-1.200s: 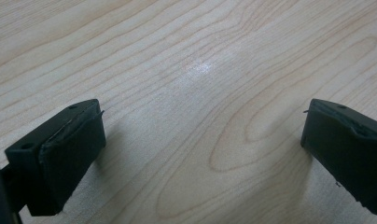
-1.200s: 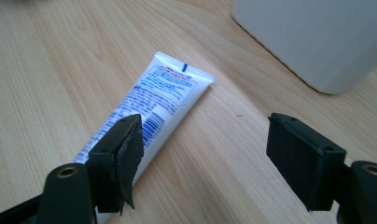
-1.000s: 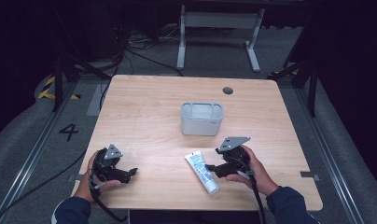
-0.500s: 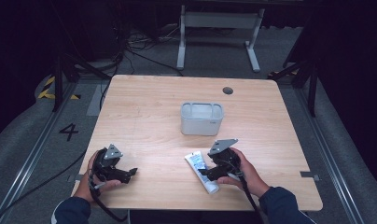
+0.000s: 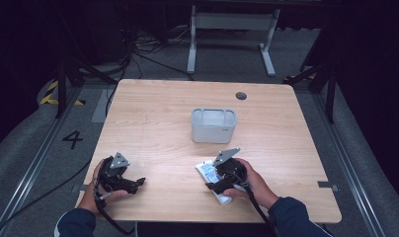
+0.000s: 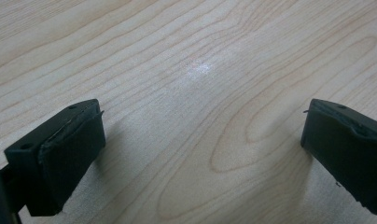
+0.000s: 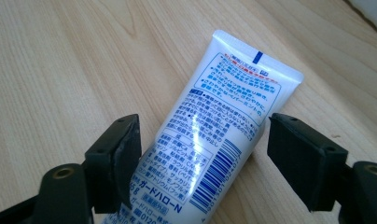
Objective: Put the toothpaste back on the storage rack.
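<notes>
The right tool (image 7: 203,154) is spread wide, its jaws straddling a white cream tube (image 7: 214,140) printed with blue Japanese text and a barcode. The tube lies flat on the wooden desk (image 5: 153,123), between the jaws, neither pad clearly pressing it. The left tool (image 6: 200,154) is also spread, over bare desk. A grey bin (image 5: 213,125) stands beyond the right tool.
</notes>
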`<state>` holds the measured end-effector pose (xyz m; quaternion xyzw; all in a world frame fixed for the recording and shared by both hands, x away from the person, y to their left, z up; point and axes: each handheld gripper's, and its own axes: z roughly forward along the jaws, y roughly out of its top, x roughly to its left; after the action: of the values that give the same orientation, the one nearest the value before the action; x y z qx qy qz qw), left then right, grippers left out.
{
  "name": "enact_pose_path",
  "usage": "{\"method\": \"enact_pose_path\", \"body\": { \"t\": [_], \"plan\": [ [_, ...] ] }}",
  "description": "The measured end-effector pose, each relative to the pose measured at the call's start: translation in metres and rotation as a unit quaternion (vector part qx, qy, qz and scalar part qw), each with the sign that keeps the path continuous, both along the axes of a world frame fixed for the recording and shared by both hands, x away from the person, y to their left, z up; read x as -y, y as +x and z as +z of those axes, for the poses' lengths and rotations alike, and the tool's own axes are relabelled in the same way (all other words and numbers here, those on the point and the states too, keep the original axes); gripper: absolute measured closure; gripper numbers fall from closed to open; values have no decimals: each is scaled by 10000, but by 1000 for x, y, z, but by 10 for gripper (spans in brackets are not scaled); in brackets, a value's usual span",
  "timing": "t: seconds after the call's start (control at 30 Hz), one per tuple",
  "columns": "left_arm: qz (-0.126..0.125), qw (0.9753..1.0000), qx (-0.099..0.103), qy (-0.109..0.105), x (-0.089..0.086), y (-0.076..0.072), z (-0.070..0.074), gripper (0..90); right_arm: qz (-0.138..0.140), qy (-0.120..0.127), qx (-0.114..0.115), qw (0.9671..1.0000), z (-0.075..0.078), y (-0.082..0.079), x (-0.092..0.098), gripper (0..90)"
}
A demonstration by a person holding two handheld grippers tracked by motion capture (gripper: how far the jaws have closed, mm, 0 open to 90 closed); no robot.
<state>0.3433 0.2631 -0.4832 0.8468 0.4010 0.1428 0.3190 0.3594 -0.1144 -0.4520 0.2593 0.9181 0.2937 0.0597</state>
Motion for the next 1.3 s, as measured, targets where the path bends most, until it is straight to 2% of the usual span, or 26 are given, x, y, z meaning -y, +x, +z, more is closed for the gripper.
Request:
{"method": "enact_pose_path", "body": {
  "t": [0.47,0.73,0.9,1.3],
  "plan": [
    [-5,10000,-1,1,0,0,0,1,-70,-399,-182,9990,-5,7,-15,297],
    [-11,10000,-2,0,0,0,0,1,8,-699,-136,9975,-4,8,-23,329],
    [-12,10000,-1,1,0,0,0,1,89,-700,-160,9974,-2,5,-24,425],
    [-15,10000,-2,2,0,0,0,1,203,-713,-99,9972,0,2,-25,517]
  ]
}}
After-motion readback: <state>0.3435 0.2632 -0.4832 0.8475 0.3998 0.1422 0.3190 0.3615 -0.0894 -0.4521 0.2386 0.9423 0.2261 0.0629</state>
